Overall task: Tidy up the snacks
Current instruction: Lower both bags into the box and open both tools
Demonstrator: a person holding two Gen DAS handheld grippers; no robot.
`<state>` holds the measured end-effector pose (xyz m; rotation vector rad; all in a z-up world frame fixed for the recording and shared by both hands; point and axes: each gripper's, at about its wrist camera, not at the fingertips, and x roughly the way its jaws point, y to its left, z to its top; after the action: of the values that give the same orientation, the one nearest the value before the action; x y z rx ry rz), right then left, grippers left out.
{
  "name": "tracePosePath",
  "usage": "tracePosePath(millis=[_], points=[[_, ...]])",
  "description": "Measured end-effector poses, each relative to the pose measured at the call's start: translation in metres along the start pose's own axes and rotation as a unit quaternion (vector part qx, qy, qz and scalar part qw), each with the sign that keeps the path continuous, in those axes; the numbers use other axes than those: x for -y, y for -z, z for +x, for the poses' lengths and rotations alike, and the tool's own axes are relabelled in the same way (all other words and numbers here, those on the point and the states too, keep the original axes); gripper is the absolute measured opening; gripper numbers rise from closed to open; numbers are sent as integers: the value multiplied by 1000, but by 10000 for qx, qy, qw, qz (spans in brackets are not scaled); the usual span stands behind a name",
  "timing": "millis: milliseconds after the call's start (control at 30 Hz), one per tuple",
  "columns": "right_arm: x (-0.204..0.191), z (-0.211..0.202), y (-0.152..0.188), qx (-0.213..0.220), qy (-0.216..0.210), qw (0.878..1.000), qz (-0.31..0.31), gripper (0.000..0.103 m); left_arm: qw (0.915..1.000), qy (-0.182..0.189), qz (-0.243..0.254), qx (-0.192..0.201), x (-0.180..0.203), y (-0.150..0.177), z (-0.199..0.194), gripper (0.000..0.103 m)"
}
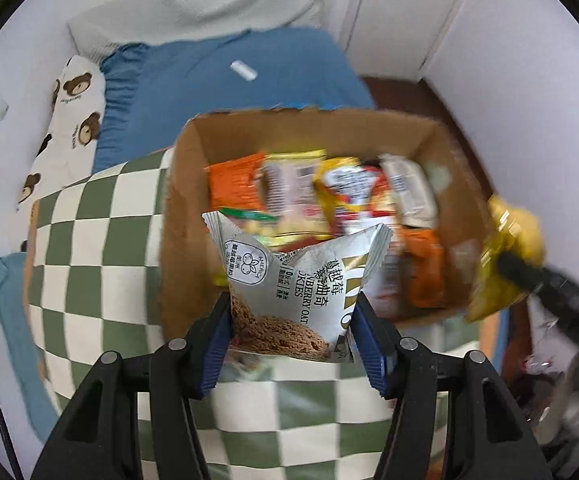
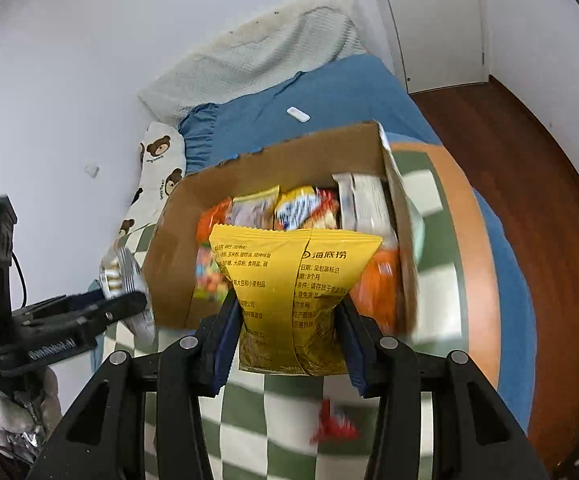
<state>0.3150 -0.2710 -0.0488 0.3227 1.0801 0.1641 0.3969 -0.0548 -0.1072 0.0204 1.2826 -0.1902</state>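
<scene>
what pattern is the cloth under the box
Green and white checks on the cloth, clearest in the left wrist view.

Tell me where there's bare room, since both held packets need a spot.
Free: the checkered cloth left of the cardboard box, and the blue sheet behind it up to the bear pillow. Crowded: inside the box, packed with snack packets.

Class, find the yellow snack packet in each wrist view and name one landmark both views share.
Left wrist view: yellow snack packet at the right edge, pinched in the right gripper.
Right wrist view: yellow snack packet centre, low.
Shared landmark: cardboard box.
</scene>
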Motion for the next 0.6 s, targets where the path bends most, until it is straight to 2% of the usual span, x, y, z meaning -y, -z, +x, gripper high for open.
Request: tracePosePath(millis=[200, 300, 500, 533, 567, 600], points=[[-6, 62, -60, -406, 291, 9987, -134, 48, 9958, -425, -143, -798, -31, -30, 63, 56], [-7, 96, -83, -642, 364, 9972, -110, 49, 9935, -410, -233, -1034, -40, -31, 82, 56], [-5, 147, -110, -1033, 449, 9936, -88, 50, 9907, -418, -302, -1263, -42, -34, 99, 58], [-5, 152, -110, -1107, 470, 9927, -72, 55, 9908, -399, -352, -1243, -42, -35, 100, 62], [-3, 159, -112, -1201, 552, 9912, -66, 63, 9911, -408, -357, -1220, -42, -36, 100, 79], [-2, 162, -113, -1243, 658, 9900, -90, 87, 9916, -453, -323, -1167, -40, -37, 100, 94]])
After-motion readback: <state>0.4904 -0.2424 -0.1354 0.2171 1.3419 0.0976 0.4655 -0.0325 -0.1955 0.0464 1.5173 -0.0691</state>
